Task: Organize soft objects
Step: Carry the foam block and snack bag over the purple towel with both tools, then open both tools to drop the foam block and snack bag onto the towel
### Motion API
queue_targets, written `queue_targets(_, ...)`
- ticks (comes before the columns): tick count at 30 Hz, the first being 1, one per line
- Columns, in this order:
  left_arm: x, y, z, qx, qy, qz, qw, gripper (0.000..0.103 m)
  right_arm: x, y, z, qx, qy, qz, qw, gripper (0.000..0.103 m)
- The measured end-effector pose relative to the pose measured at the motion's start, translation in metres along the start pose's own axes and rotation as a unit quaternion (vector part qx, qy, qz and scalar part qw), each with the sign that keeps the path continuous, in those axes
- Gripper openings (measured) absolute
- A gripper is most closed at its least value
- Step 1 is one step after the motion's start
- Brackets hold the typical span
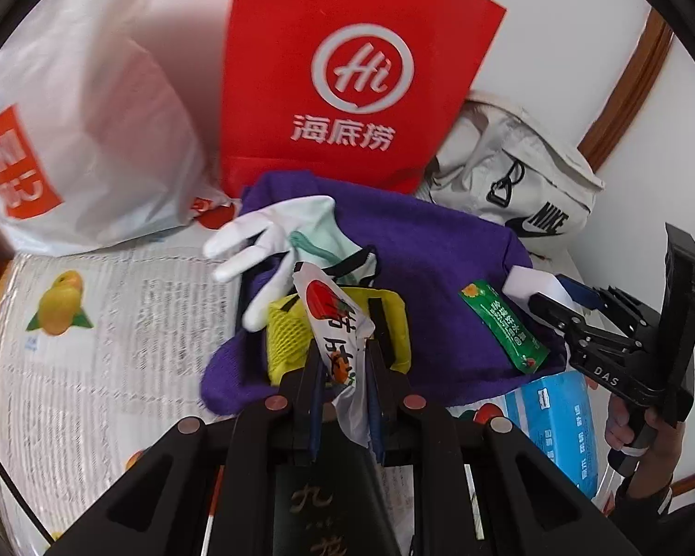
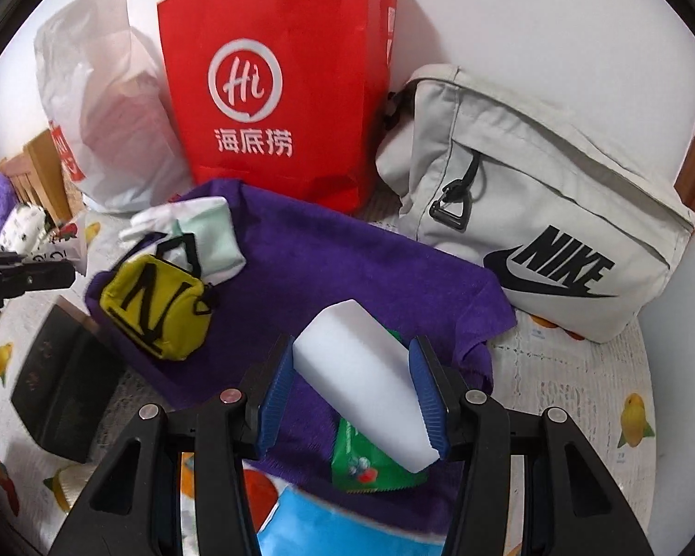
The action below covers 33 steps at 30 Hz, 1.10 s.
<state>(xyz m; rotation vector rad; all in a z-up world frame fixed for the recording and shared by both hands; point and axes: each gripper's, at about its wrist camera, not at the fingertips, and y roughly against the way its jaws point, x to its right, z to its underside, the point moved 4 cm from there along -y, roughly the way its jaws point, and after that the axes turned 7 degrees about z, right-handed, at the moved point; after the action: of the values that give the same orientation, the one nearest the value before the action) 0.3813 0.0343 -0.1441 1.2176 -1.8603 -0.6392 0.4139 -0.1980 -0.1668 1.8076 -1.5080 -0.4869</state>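
Observation:
A purple towel [image 1: 421, 250] lies on the table, also in the right wrist view [image 2: 329, 255]. On it lie a white glove [image 1: 264, 241], a yellow pouch [image 2: 157, 310] and a green sachet [image 1: 505, 324]. My left gripper [image 1: 343, 361] is shut on a white snack packet with red print [image 1: 333, 324], held above the yellow pouch [image 1: 287, 333]. My right gripper [image 2: 352, 370] is shut on a white sponge block [image 2: 366, 384], held above the towel and the green sachet [image 2: 370, 468]; it shows in the left wrist view [image 1: 560, 301] at right.
A red paper bag [image 2: 278, 83], a white plastic bag [image 2: 106, 106] and a grey Nike bag [image 2: 533, 213] stand at the back against the wall. A blue tissue pack [image 1: 560, 421] lies near the front. A black box [image 2: 60, 384] lies left on the fruit-print tablecloth [image 1: 92, 347].

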Motion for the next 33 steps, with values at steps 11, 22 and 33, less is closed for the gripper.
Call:
queue_targets(11,0.019,-0.043,-0.02,-0.034,-0.023,0.024,0.9989,0.016,-0.006,-0.025,-0.001,-0.031,0.008,-0.015,0.999,0.059)
queue_targets(22,0.021,-0.067,-0.036,-0.041,-0.015,0.033,0.9985,0.019,-0.01,-0.031,0.002,-0.04,0.02,-0.015,0.999,0.081)
queue_targets(33,0.02,-0.064,-0.043,-0.026,-0.018,0.0,0.9995,0.06,-0.005,-0.024,-0.003,-0.032,-0.009,-0.045,0.998,0.086)
